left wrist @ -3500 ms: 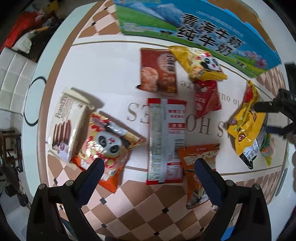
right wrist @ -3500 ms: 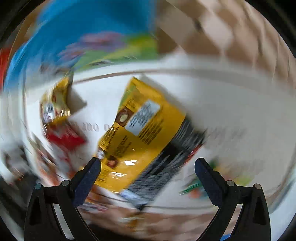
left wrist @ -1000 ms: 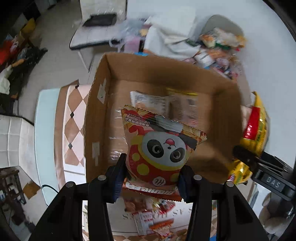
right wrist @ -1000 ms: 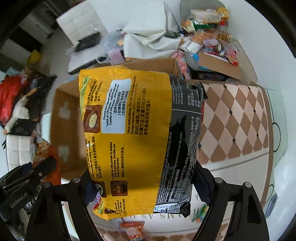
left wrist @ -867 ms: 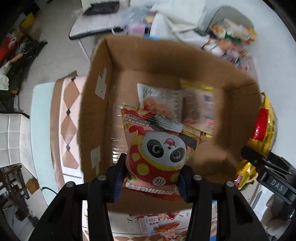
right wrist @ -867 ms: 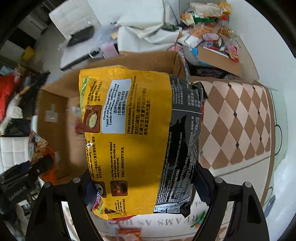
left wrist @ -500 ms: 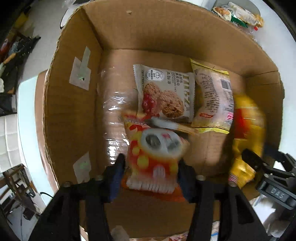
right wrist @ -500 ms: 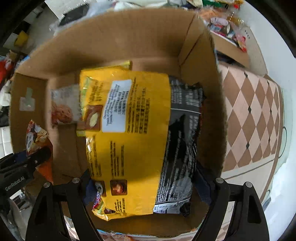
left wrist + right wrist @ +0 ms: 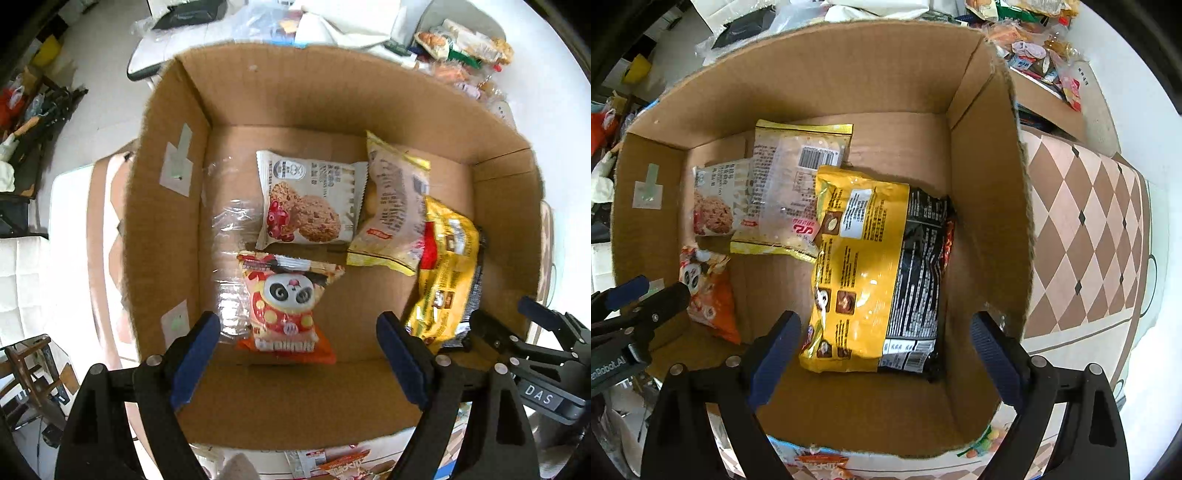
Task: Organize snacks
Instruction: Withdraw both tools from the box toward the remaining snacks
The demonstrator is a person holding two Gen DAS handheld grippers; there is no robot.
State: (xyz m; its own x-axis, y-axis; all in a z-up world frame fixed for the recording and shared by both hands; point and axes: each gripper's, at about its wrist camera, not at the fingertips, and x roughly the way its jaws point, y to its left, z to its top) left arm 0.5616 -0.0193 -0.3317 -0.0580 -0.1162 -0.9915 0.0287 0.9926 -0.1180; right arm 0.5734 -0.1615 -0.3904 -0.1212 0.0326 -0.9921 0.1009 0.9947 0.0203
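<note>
An open cardboard box (image 9: 166, 229) (image 9: 990, 206) holds several snacks. The panda snack bag (image 9: 288, 306) (image 9: 705, 291) lies on the box floor below my left gripper (image 9: 295, 354), which is open and empty above the box. The yellow and black noodle pack (image 9: 879, 273) (image 9: 447, 273) lies at the box's right side below my right gripper (image 9: 886, 350), also open and empty. A white cookie packet (image 9: 306, 203) (image 9: 713, 199) and a pale yellow packet (image 9: 395, 210) (image 9: 790, 192) lie at the back of the box.
The box stands on a checkered table (image 9: 1082, 221). More snack packets show past the box's near wall (image 9: 343, 465). A pile of loose snacks (image 9: 461, 48) lies on the surface beyond the box. The right gripper body shows in the left wrist view (image 9: 535, 354).
Both grippers opened over the box. The panda bag and the yellow noodle pack dropped from the fingers onto the box floor.
</note>
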